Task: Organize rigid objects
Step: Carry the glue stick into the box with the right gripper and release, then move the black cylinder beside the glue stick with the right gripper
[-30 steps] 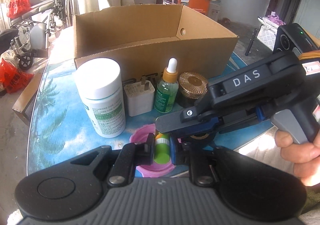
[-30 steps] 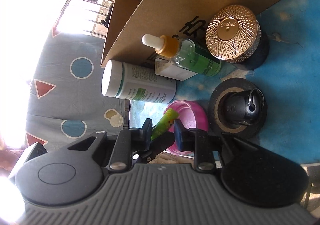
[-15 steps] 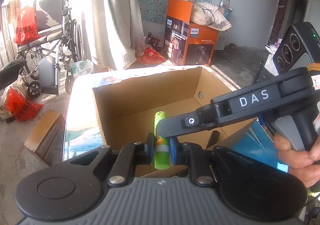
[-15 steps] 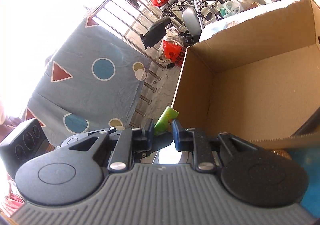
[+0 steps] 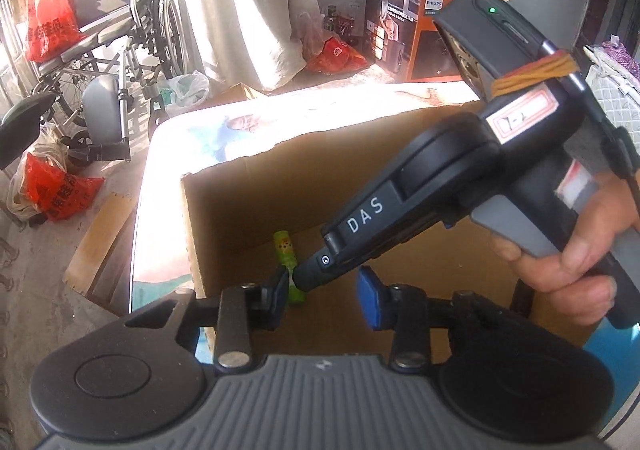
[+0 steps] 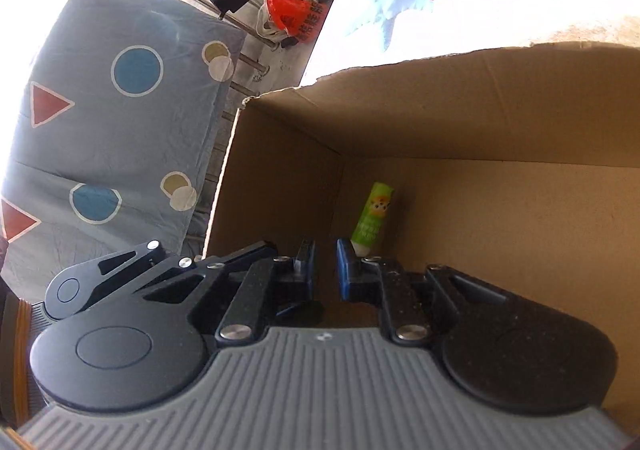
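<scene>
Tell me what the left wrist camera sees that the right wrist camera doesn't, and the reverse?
Only the left wrist view: the right gripper, fingers together, in a person's hand, plus an orange carton. Only the right wrist view: a blue cloth with circles and triangles. Both: the cardboard box with a green tube lying inside.

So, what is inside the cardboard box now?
A green tube lies on the box floor near a corner. The fingers hide the near floor.

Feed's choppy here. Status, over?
Left gripper just opened, empty. Right gripper shut, empty. Green tube lying on box floor, released. Left view: right gripper partly covers tube.
</scene>
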A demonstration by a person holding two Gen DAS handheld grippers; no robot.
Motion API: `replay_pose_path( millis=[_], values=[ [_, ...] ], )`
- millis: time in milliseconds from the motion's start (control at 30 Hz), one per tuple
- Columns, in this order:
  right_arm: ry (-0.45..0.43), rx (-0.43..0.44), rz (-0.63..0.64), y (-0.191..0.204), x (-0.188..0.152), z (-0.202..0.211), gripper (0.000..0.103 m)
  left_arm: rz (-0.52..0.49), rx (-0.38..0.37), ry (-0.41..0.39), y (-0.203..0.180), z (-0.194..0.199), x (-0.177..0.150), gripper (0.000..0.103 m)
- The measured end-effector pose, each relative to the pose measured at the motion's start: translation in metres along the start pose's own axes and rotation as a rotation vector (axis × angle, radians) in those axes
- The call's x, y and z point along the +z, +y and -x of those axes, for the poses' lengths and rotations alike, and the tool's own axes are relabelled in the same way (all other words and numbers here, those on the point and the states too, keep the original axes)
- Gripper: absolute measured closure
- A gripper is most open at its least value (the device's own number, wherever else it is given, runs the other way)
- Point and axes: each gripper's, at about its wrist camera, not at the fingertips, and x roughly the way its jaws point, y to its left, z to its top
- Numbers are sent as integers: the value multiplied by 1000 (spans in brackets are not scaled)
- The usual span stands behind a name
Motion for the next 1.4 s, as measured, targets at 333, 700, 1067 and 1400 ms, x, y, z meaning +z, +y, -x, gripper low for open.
replay_pose_path(
  millis=[333,700,1067,1400],
  values=[
    [-20,-33,7,-7,14,-7,90,70,0,-117,19,43,-17,57],
    [-39,-104,-12,12,-33,57,73,171,12,-230,50,93,-57,47],
    [230,-411,-254,-24,-101,77,51,199,-10,-273,69,93,-81,46],
    [327,-529,-310,-34,-88,25,53,223,-7,-302,76,97,-94,46]
  ],
)
